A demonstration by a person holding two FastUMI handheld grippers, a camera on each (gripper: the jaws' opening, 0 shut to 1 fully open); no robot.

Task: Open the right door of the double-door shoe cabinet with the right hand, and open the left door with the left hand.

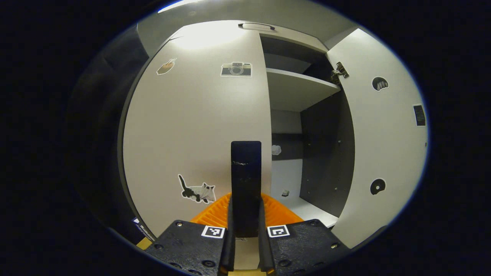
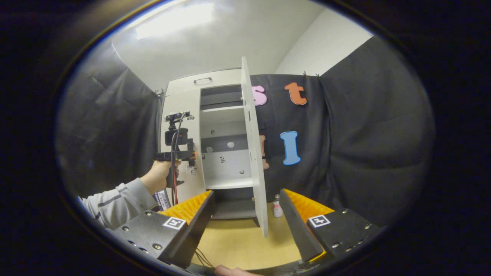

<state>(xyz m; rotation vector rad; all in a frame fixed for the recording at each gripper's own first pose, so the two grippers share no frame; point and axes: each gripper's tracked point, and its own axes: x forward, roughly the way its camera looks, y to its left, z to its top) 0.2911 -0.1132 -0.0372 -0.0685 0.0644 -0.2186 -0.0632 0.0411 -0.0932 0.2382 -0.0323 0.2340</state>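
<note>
Jaws of the left gripper (image 1: 246,161) pressed together at the free right edge of the left door (image 1: 191,126) — whether they pinch that edge, cannot tell. Left door looks closed, flat ahead. Right gripper (image 2: 245,214) hangs back, jaws spread wide, holding nothing. Right door (image 2: 254,153) swung fully out, edge-on, shelves (image 1: 299,82) exposed. Small bottle (image 2: 277,209) on the surface (image 2: 238,241) beside the door's lower edge; open room before the cabinet.
</note>
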